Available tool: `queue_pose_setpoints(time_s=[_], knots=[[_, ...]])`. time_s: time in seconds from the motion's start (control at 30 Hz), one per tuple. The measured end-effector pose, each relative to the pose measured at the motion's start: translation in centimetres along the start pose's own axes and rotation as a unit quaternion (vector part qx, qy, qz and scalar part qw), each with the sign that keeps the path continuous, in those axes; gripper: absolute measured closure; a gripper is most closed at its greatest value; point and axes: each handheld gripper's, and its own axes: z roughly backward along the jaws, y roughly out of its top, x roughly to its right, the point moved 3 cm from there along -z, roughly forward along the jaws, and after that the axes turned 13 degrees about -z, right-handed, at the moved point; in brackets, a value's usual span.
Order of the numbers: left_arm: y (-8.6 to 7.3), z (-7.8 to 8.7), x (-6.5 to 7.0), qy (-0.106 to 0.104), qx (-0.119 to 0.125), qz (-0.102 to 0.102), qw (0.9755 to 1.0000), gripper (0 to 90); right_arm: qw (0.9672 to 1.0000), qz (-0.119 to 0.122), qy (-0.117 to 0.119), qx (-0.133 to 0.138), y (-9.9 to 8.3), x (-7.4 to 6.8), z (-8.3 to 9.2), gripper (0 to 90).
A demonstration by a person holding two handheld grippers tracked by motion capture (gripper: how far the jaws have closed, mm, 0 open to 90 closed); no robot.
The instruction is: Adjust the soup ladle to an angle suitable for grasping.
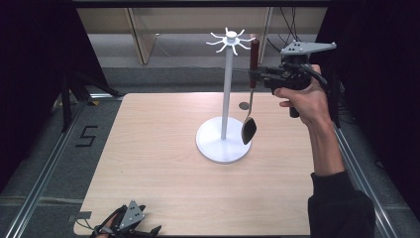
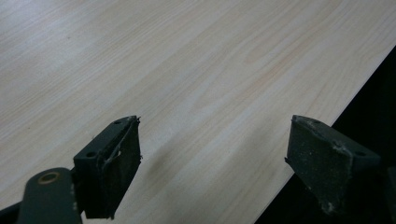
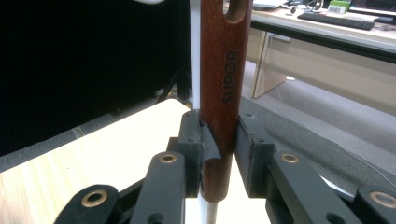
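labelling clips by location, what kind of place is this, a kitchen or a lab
Probably a lab or office test area, not a kitchen: the wooden table sits in a metal-rail frame, black curtains flank it, and a desk with a keyboard stands behind.

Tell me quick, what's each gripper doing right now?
Left gripper: open, holding nothing, low over the table's near edge.
Right gripper: closed on the spoon's wooden handle, beside the white stand.
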Motion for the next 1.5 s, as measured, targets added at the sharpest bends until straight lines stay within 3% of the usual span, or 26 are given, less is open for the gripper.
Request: queue_pose_setpoints(time_s=[0.2,0.23,0.47,0.5,0.6,0.77,0.8,0.9,1.0,1.07,1.13,1.2,1.23,1.33,1.37,1.43,1.5], knots=[[0.0,0.0,0.0,0.0,0.001,0.0,1.0,16.8,1.0,-0.001,-0.005,-0.008,0.0,0.0,-0.7,74.2],[0.0,0.0,0.0,0.0,0.001,0.001,1.0,16.8,0.9998,-0.011,-0.006,-0.013,0.0,-0.2,-0.9,74.2],[0.0,0.0,0.0,0.002,0.002,0.0,1.0,16.8,0.9999,0.002,-0.008,-0.012,0.1,-0.2,-1.5,74.2],[0.0,0.0,0.0,0.001,0.002,-0.001,1.0,16.8,0.9998,-0.007,-0.011,-0.014,0.1,-0.4,-1.6,74.2],[0.0,0.2,0.0,0.002,-0.006,-0.009,0.9999,16.8,0.9998,-0.002,-0.013,-0.012,0.2,-0.3,-1.9,74.1],[0.0,0.1,0.1,0.002,-0.003,-0.002,1.0,16.8,0.9998,-0.005,-0.019,-0.008,0.2,-0.3,-2.2,74.0],[0.0,0.2,-0.1,0.002,-0.008,-0.017,0.9998,16.8,0.9999,-0.007,-0.013,-0.008,0.2,-0.4,-2.4,74.0],[0.0,0.1,0.0,0.003,-0.005,-0.005,1.0,16.8,0.9998,-0.008,-0.018,-0.009,0.2,-0.5,-2.4,73.8],[0.0,0.2,-0.1,0.001,-0.007,-0.014,0.9999,16.8,0.9998,-0.008,-0.018,-0.004,0.1,-0.5,-2.7,73.3],[0.0,0.2,-0.1,-0.002,-0.006,-0.016,0.9999,16.8,0.9997,-0.019,-0.018,0.001,0.0,-0.5,-2.7,72.0],[0.0,0.1,-0.1,-0.001,-0.004,-0.012,0.9999,16.8,0.9997,-0.019,-0.015,0.004,-0.1,-0.3,-2.7,68.7],[0.0,0.1,0.1,-0.001,-0.004,-0.001,1.0,16.8,0.9992,-0.034,-0.018,0.006,-0.3,-0.3,-2.3,63.9],[0.0,0.1,0.1,-0.001,-0.003,-0.001,1.0,16.8,0.9995,-0.027,-0.014,0.013,-0.2,-0.2,-2.2,61.7],[0.0,0.0,0.1,-0.002,-0.004,-0.001,1.0,16.8,0.9987,-0.043,-0.009,0.024,-0.5,-0.3,-1.4,57.8],[0.0,0.0,0.1,-0.001,-0.004,-0.001,1.0,16.8,0.9989,-0.038,-0.01,0.028,-0.8,-0.1,-1.0,55.7],[0.0,0.0,0.1,0.0,-0.001,-0.001,1.0,16.8,0.9986,-0.047,-0.009,0.021,-1.1,-0.2,-0.7,54.1],[0.0,0.0,0.0,0.0,-0.003,-0.001,1.0,16.8,0.9988,-0.042,-0.01,0.024,-1.5,-0.1,-0.3,52.1]])
